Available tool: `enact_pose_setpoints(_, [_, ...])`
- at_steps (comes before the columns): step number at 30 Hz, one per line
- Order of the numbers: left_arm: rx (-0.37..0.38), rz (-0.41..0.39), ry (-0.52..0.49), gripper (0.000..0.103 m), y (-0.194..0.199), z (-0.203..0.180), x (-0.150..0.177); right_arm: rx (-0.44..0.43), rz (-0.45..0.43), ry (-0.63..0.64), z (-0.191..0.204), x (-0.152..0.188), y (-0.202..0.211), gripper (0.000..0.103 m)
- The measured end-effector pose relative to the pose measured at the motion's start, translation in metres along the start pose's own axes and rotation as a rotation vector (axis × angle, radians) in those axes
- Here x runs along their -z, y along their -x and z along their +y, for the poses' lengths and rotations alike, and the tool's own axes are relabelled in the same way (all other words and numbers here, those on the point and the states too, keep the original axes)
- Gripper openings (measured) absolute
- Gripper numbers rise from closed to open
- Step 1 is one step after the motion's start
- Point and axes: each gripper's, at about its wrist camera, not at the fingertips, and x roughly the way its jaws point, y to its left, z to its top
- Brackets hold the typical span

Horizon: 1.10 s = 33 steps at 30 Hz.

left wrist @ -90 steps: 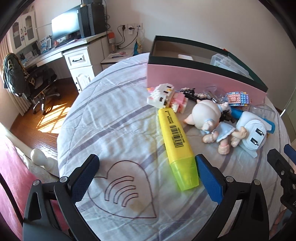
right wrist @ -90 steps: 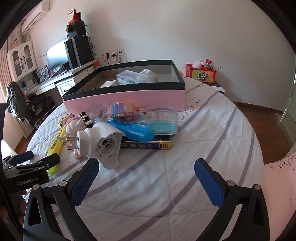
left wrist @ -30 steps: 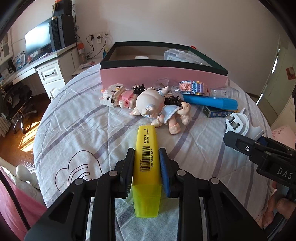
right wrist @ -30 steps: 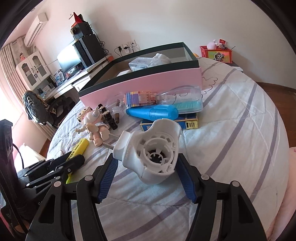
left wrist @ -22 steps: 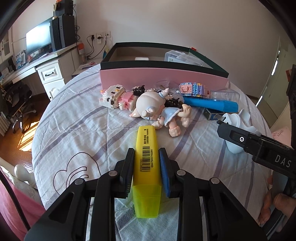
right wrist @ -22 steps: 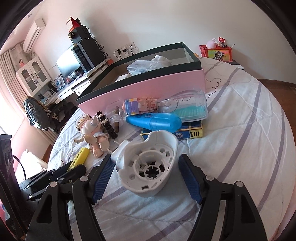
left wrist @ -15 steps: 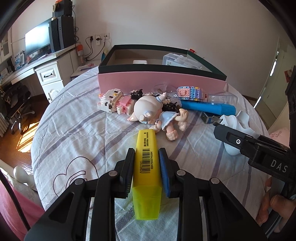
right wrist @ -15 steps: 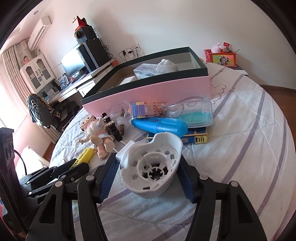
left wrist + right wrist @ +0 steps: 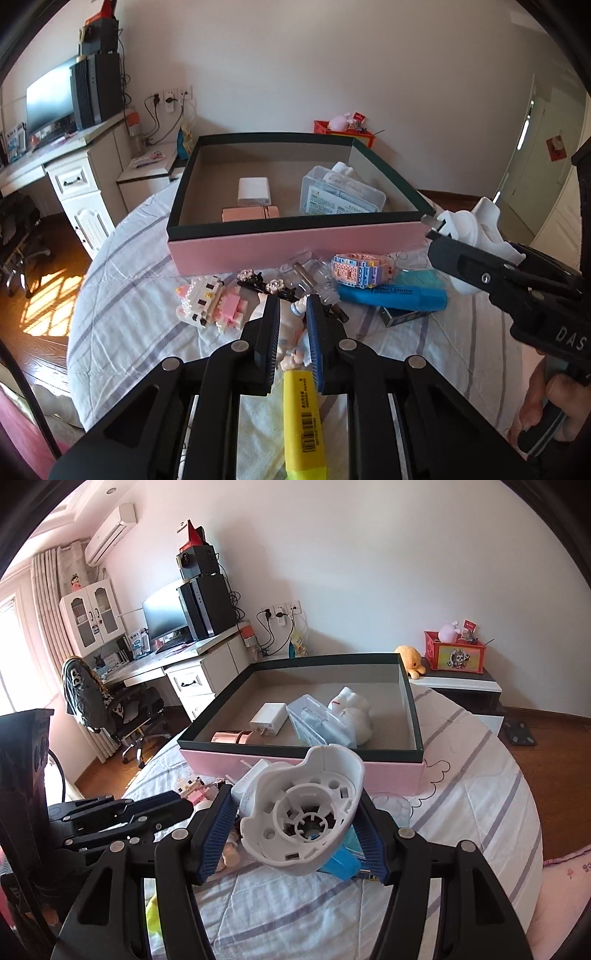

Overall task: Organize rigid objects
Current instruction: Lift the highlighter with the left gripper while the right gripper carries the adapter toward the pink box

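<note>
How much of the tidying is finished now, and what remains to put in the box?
Done: a white charger and a clear case lie in the box. In hand: the left gripper holds the yellow highlighter, the right gripper the white plug, neither in the box yet. Left: a block toy, a blue marker and other small things on the bed.

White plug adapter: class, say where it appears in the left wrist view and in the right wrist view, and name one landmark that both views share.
Left wrist view: the white plug adapter is at the right edge, beside the near right corner of the pink box.
Right wrist view: it is at lower centre, clamped in the right gripper, in front of the box.
Shared landmark: the pink box with the dark green rim.
</note>
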Motion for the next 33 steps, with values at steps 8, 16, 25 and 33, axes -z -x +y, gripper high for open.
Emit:
enact_pose_setpoints(8, [-0.015, 0.083, 0.002, 0.027, 0.002, 0.0, 0.054, -0.042, 0.048, -0.051, -0.008, 0.024, -0.017, 0.064])
enact_pose_setpoints(16, [-0.046, 0.1, -0.024, 0.032, -0.001, -0.01, 0.076, -0.055, 0.04, -0.044, 0.001, 0.032, -0.004, 0.063])
enact_pose_setpoints(25, [-0.062, 0.063, 0.005, 0.026, 0.003, -0.004, 0.076, -0.015, 0.089, -0.056, -0.003, 0.05, -0.002, 0.064])
enact_pose_setpoints(33, [-0.08, 0.04, 0.021, 0.026, 0.014, 0.002, 0.067, -0.029, 0.15, -0.072, 0.002, 0.072, -0.024, 0.08])
